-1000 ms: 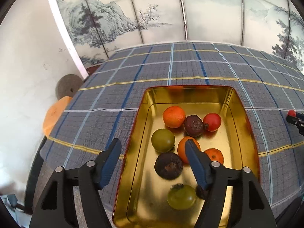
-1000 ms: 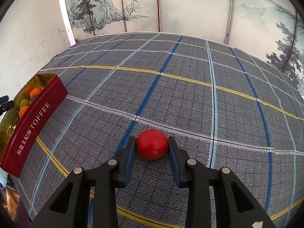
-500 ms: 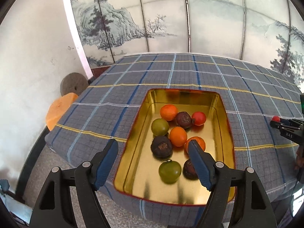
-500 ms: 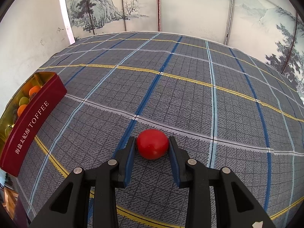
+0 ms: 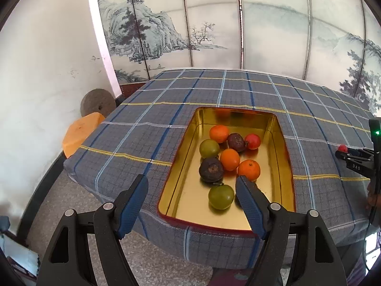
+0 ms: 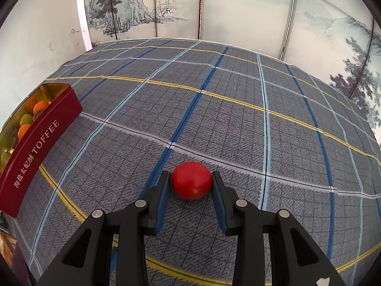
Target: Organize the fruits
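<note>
A gold-lined tin (image 5: 284, 143) with red outer walls holds several fruits: oranges (image 5: 229, 159), green ones (image 5: 221, 196), dark purple ones (image 5: 211, 169) and a red one (image 5: 253, 141). My left gripper (image 5: 191, 180) hangs open above the tin's near end with nothing between its fingers. In the right wrist view a red fruit (image 6: 192, 180) rests on the plaid cloth, and my right gripper (image 6: 191, 177) is shut on it, both pads touching its sides. The tin (image 6: 35, 147) lies far to its left. The right gripper (image 5: 344, 153) with that fruit also shows in the left wrist view.
The plaid-covered table (image 5: 147, 143) ends just below the tin, with floor (image 5: 71, 197) beyond the edge. An orange stool (image 5: 81, 133) and a round stone (image 5: 97, 106) stand at the left by the wall. A painted folding screen (image 5: 214, 23) backs the table.
My left gripper has drawn back and up from the tin, so the whole tin and the table's near edge now show. The right gripper and red fruit have not moved.
</note>
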Demonstrator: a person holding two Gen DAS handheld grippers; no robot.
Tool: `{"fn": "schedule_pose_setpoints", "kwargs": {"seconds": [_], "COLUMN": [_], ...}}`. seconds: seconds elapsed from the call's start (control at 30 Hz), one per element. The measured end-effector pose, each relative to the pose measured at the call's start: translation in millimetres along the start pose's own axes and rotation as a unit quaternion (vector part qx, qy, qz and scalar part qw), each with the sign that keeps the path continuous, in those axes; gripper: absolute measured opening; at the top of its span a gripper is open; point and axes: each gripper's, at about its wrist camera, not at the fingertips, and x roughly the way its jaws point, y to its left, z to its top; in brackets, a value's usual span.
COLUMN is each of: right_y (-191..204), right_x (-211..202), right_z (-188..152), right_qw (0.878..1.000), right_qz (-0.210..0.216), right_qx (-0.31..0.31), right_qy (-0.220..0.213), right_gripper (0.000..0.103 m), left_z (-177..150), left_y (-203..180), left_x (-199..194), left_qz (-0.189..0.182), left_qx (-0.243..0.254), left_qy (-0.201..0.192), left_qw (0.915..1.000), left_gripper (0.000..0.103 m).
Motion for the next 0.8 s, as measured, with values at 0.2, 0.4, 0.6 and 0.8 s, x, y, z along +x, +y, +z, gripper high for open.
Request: {"fn": "schedule_pose_setpoints", "kwargs": {"seconds": [0.2, 0.4, 0.6, 0.8], "right_y": [6, 15, 35, 51], "right_x": [-10, -26, -45, -59], "right_z": [-8, -14, -13, -14], "right_qw": [1.000, 1.000, 0.998, 0.997], "right_qz": [0.006, 0.021, 0.045, 0.053], "right_qx": [0.008, 0.009, -0.005, -0.018], "right_qy": [-0.006, -0.015, -0.032, -0.046], "right_gripper": [0.033, 0.033, 0.033, 0.033], "left_z": [-2, -3, -5, -7], "left_y": [6, 8, 8, 8], "left_x": [1, 2, 1, 0], "left_qz": [-0.001, 0.001, 0.004, 0.003], "left_qx": [-0.013, -0.013, -0.008, -0.010], "left_qy": [0.008, 0.014, 0.013, 0.013], "left_qw": [0.9999, 0.9998, 0.9999, 0.9999], "left_gripper": [0.076, 0.076, 0.076, 0.076]}}
